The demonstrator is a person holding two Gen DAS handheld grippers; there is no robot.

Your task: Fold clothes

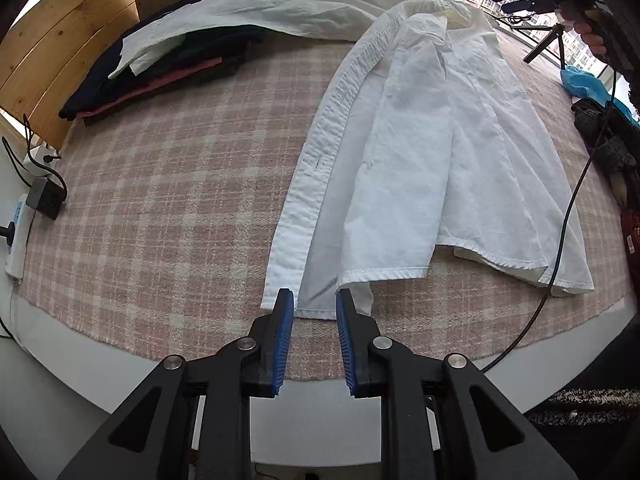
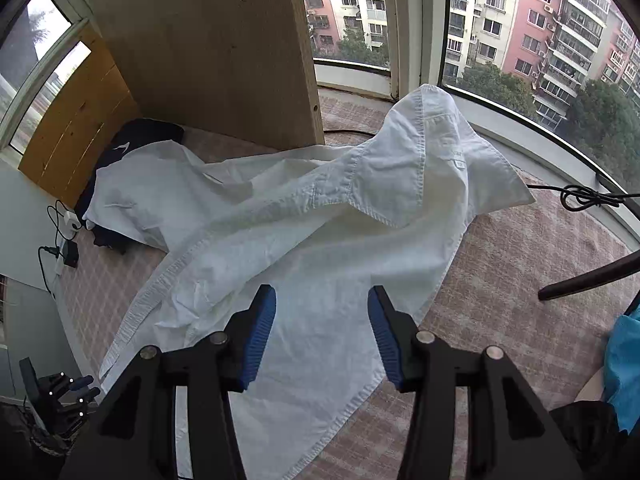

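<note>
- White cotton shirt (image 1: 432, 152) lies on the pink plaid cloth (image 1: 160, 200) that covers the table, collar at the far end by the window, hem at the near edge.
- We read one front panel as already folded in over the body; the button placket (image 1: 320, 160) runs along the left side as a straight edge.
- One sleeve (image 1: 248, 12) trails left, draped over the stack of dark folded clothes (image 1: 160, 76). Not folded in yet.
- Our left gripper (image 1: 315, 300) hangs over the near hem corner, pointing steeply down. Tongs are apart, nothing between the blue pads (image 1: 282, 340), no cloth touched.
- Our right gripper (image 2: 322, 296) hangs over the shirt's mid-body, tongs wider apart, also empty. In the right wrist view the collar (image 2: 420, 152) stands propped up in a peak rather than lying flat.
- Both empty and off the fabric: our judgement is we're between grasps.
- Likely next: pick up the stray sleeve and bring it across, then fold hem to collar.
- Why the layout: finished pieces are stacked far-left, so the centre stays free for working.
- Risks: sleeve lies on the stack, so pulling it may drag the top piece. Black cable (image 1: 568, 216) crosses the shirt's right edge and could snag.
</note>
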